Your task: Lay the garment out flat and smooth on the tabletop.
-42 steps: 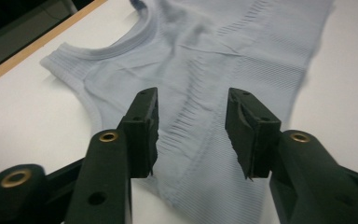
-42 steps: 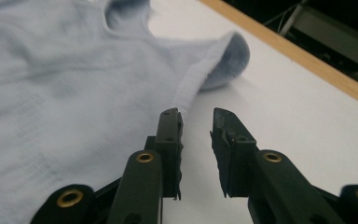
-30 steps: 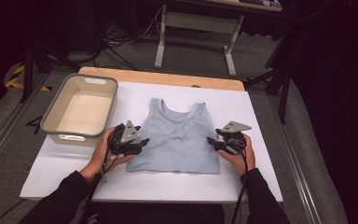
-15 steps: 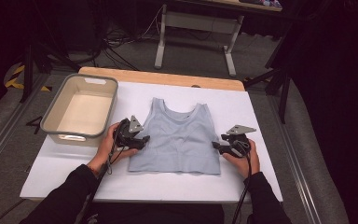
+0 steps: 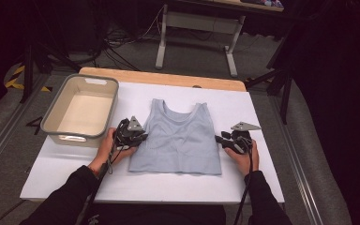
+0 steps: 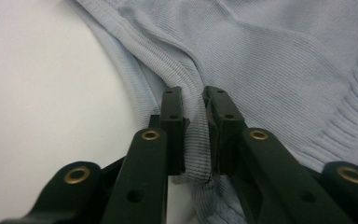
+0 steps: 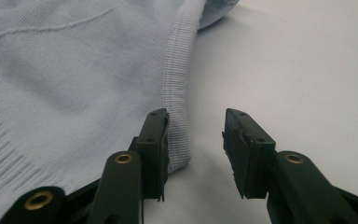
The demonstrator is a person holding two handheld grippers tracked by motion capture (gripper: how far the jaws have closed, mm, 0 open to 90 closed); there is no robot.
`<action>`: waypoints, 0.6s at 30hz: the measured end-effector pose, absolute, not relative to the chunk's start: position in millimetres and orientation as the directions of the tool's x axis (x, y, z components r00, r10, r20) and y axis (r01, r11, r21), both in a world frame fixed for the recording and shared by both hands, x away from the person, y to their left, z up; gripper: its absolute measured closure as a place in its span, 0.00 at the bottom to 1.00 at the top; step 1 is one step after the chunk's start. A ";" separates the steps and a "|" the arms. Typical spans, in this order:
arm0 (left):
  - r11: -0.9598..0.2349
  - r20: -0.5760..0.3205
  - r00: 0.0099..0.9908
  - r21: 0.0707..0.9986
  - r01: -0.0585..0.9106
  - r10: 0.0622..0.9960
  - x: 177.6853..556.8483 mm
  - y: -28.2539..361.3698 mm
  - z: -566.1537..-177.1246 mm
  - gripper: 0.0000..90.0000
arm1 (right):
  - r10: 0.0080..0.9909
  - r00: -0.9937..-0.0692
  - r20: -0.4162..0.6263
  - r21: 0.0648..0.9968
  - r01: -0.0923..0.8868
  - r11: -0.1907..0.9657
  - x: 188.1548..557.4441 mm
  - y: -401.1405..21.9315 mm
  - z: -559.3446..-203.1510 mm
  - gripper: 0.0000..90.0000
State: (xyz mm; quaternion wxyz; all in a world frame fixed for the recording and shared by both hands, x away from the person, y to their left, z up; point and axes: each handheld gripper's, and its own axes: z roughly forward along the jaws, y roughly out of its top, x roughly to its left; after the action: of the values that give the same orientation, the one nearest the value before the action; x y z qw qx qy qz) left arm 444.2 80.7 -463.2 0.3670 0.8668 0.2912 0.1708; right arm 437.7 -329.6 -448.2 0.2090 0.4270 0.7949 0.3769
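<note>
A light blue sleeveless top [image 5: 178,140] lies flat on the white table cover, neckline pointing away from me. My left gripper [image 5: 138,137] sits at the top's left side edge. In the left gripper view, the left gripper [image 6: 192,95] has just been closing and now pinches a raised fold of the ribbed top [image 6: 270,60]. My right gripper [image 5: 220,139] is at the top's right side edge. Seen in the right gripper view, the right gripper [image 7: 195,116] has just been closing, but a gap remains. The top's hem edge [image 7: 175,84] lies against one jaw only.
A beige plastic tub [image 5: 56,105] stands at the left of the table, close to my left hand. The white cover [image 5: 262,164] extends past the top on all sides, with a wooden table edge [image 5: 159,77] at the far side. Beyond it are floor, cables and a stand.
Both hands have shifted slightly at the top's sides and settled lower on the cover. The top itself lies where it was.
</note>
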 end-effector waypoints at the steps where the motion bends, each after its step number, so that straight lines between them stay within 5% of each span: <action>1: -0.565 0.091 0.771 0.735 0.375 0.631 443.4 80.2 -463.1 0.89 | 0.836 -0.548 -0.012 0.780 0.519 0.351 437.4 -329.1 -447.6 0.69; 10: -0.585 0.132 0.762 0.726 0.360 0.633 439.4 82.8 -461.8 0.89 | 0.798 -0.602 -0.011 0.749 0.524 0.405 443.7 -319.0 -451.9 0.76; 18: -0.599 0.164 0.756 0.723 0.345 0.634 435.8 83.9 -460.2 0.90 | 0.787 -0.616 -0.011 0.740 0.525 0.421 442.2 -314.0 -451.3 0.94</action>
State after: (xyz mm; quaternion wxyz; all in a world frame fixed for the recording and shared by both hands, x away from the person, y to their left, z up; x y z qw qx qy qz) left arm 435.8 83.9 -460.2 0.3486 0.8697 0.2814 0.2073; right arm 442.2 -314.0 -451.3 0.1817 0.3985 0.8232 0.3614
